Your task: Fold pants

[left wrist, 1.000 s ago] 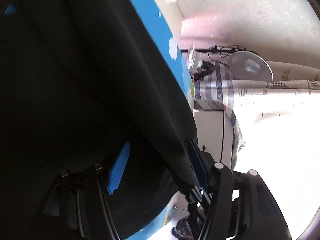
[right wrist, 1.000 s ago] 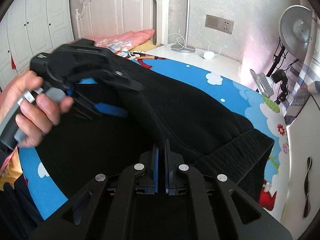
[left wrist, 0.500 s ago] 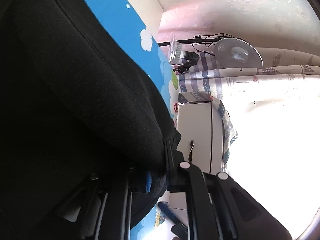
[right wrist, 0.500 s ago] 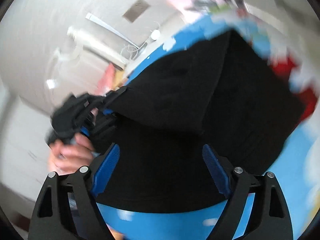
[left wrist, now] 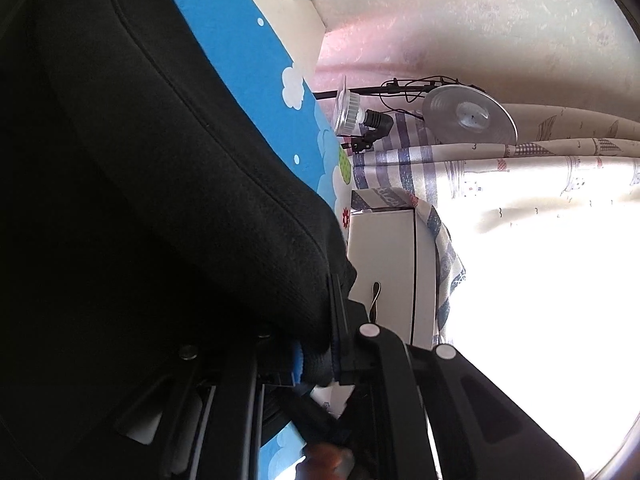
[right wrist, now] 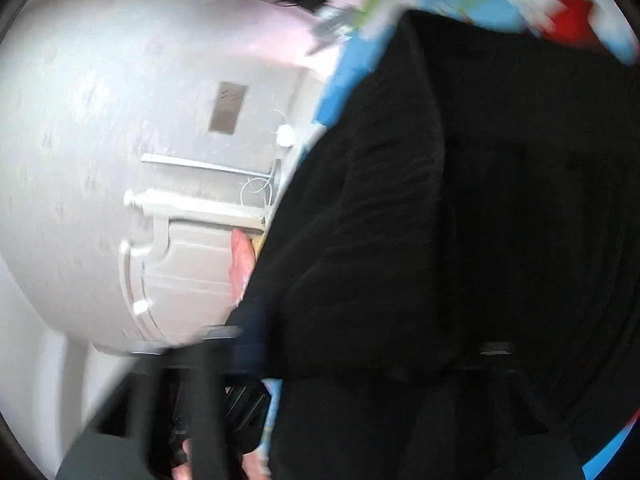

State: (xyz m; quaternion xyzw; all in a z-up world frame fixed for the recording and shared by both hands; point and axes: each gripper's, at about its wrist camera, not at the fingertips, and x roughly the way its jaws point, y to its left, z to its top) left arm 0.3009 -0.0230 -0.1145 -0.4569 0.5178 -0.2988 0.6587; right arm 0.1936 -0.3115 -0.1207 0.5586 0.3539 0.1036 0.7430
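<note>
Black pants, cloud-patterned blue sheet

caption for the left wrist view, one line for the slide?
Left tool shut on an edge of the black pants over the blue cartoon bedsheet, curtained window behind.

Blurred black pants over blue printed sheet, white headboard beside.

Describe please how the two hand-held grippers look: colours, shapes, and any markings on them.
The left gripper has a black plastic frame with angled struts, round silver-white rivets at the joints and blue pads inside the jaws. The right gripper is motion-blurred; only dark, black-looking struts of a similar frame show. No cables, labels or sleeves are visible in either view.
</note>
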